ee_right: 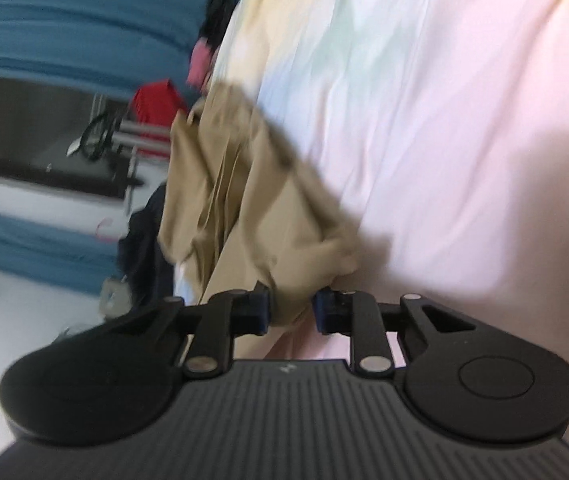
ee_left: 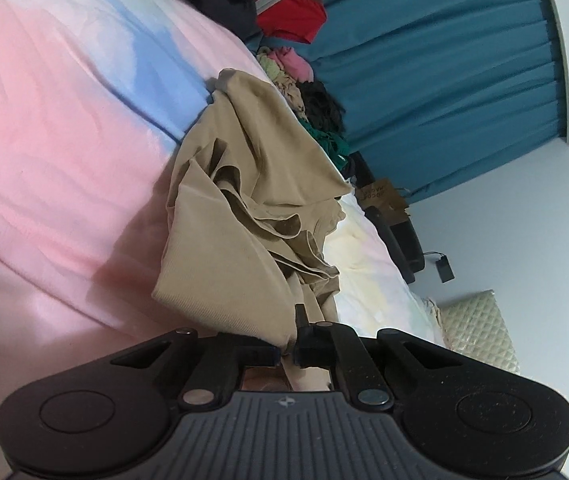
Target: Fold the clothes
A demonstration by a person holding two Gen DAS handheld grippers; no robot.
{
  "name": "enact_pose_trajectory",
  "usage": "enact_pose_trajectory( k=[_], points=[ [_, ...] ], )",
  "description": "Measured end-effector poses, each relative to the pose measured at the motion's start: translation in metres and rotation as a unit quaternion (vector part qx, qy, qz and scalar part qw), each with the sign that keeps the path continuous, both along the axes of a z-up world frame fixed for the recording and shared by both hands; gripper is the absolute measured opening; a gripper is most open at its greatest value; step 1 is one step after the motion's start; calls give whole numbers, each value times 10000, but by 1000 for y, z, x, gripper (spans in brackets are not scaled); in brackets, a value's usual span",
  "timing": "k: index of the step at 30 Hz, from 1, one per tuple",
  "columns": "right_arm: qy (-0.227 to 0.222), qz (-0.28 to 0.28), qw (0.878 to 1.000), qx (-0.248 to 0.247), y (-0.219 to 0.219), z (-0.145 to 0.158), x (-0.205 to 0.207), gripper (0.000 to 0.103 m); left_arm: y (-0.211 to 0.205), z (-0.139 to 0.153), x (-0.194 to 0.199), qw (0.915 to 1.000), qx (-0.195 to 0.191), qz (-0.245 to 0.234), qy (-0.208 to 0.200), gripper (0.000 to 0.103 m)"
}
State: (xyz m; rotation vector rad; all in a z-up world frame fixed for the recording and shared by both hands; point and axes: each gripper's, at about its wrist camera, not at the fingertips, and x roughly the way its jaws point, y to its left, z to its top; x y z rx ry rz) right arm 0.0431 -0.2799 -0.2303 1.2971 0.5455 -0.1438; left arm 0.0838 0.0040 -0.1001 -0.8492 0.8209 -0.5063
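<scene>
A crumpled tan garment (ee_left: pixel 244 208) lies on a bed with a pastel pink, blue and white sheet (ee_left: pixel 64 140). My left gripper (ee_left: pixel 287 354) is shut on the near edge of this garment, the cloth pinched between its pads. In the right wrist view the same tan garment (ee_right: pixel 252 208) hangs bunched toward my right gripper (ee_right: pixel 291 310), whose blue-tipped fingers (ee_right: pixel 262 308) are shut on a thick fold of it. The picture there is blurred.
A heap of other clothes (ee_left: pixel 316 100), red, pink, black and green, sits at the bed's far edge before a teal curtain (ee_left: pixel 444 80). A dark chair (ee_left: pixel 400 236) and a quilted cushion (ee_left: pixel 480 328) stand beside the bed. A window (ee_right: pixel 44 136) shows on the left.
</scene>
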Motion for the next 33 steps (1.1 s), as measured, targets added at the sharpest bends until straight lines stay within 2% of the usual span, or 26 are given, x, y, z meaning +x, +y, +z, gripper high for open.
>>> enact_pose_trajectory(
  k=[5,9,12,15,19,22,26,27,28,29,30,31,33],
  points=[
    [63,-633,9972,-405,-26,11,-13,13,5,2,0,10000,-4,76,-13,5],
    [88,-1061,9919,-697,-47,19,-22,13,9,-2,4,9998,-119,109,88,5],
    [-216,-523,9968,-566,-36,25,-17,15,8,-1,4,9999,-111,82,58,5],
    [-425,337,9985,-95,-9,19,-3,16,6,0,3,9999,-84,54,10,5],
    [-383,1313,9893,513,25,2,17,20,5,0,2,9999,-99,63,14,5],
    [-197,1421,9876,644,25,-12,28,20,4,-1,3,9999,-86,55,21,5],
    [-44,1447,9825,1174,17,-26,31,20,4,0,3,10000,-30,42,9,5],
    [-90,1483,9815,1205,19,-24,28,30,4,0,3,10000,-14,43,13,5],
    [-136,1520,9805,1236,20,-23,24,45,4,0,3,10000,-4,45,23,5],
    [-183,1556,9795,1267,22,-21,20,54,4,-1,3,10000,-5,49,43,5],
    [-229,1592,9784,1298,24,-19,17,70,4,-1,3,10000,-10,53,62,5],
    [-269,1634,9777,1291,26,-17,14,78,5,-2,3,10000,-26,59,75,5],
    [-299,1699,9781,1168,32,-12,12,79,6,-2,4,9999,-80,78,96,6]
  ],
)
